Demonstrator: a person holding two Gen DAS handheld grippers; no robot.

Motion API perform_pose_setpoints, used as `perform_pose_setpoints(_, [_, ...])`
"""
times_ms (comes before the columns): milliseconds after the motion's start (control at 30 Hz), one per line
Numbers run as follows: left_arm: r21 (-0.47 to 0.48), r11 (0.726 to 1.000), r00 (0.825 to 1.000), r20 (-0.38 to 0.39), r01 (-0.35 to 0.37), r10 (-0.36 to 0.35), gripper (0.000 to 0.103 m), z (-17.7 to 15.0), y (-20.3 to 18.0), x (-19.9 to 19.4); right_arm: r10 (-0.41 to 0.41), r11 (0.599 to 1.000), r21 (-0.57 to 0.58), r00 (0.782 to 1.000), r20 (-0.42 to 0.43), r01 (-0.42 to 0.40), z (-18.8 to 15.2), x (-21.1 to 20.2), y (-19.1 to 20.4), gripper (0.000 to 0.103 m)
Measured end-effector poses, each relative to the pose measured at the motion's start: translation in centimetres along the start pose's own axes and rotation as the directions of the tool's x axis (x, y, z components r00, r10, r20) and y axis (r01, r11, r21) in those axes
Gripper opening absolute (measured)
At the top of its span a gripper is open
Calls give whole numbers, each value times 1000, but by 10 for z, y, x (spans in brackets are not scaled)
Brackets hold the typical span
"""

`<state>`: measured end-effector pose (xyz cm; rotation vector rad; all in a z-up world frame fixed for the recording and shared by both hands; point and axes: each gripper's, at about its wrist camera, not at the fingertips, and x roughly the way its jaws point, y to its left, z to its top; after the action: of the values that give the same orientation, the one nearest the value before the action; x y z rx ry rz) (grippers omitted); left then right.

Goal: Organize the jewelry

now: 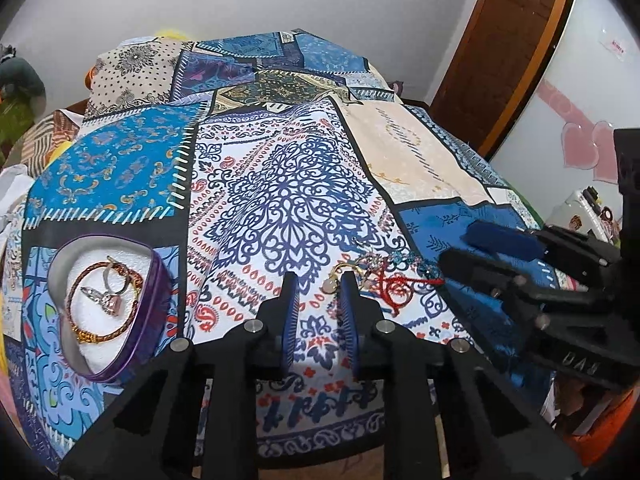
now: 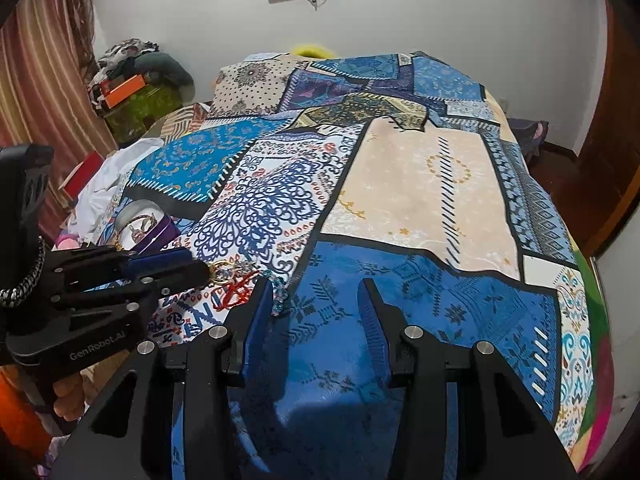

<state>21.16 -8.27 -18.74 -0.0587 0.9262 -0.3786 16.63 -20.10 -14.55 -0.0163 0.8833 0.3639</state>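
Note:
A purple heart-shaped tin (image 1: 154, 280) sits on the patterned bedspread at the left, holding bangles and rings (image 1: 108, 292). It also shows in the right wrist view (image 2: 160, 232). A loose pile of jewelry (image 1: 380, 272) with a red cord, gold pieces and beads lies on the spread; it also shows in the right wrist view (image 2: 236, 280). My left gripper (image 1: 318, 280) is open, its fingertips just left of the pile, with a pale pendant at its right finger. My right gripper (image 2: 316, 292) is open and empty over the blue patch, right of the pile.
The patchwork bedspread (image 2: 420, 184) covers the whole bed. A wooden door (image 1: 508, 40) stands at the right. Clothes and boxes (image 2: 132, 76) are piled by a striped curtain at the far left. A screen hangs on the back wall.

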Motion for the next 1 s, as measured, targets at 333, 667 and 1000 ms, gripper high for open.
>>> perform_pose_setpoints(333, [-14, 1000, 1000, -4, 27, -27, 9, 3, 2, 10, 11, 997, -70, 1000, -26, -13, -4, 15, 12, 32])
perform_pose_setpoints(667, [-22, 999, 999, 10, 39, -38, 8, 2, 2, 3, 41, 996, -76, 999, -22, -42, -6, 17, 17, 7])
perform_pose_setpoints(1000, [-16, 1000, 998, 66, 23, -22, 8, 6, 1, -23, 38, 997, -61, 999, 30, -36, 2, 0, 21, 7])
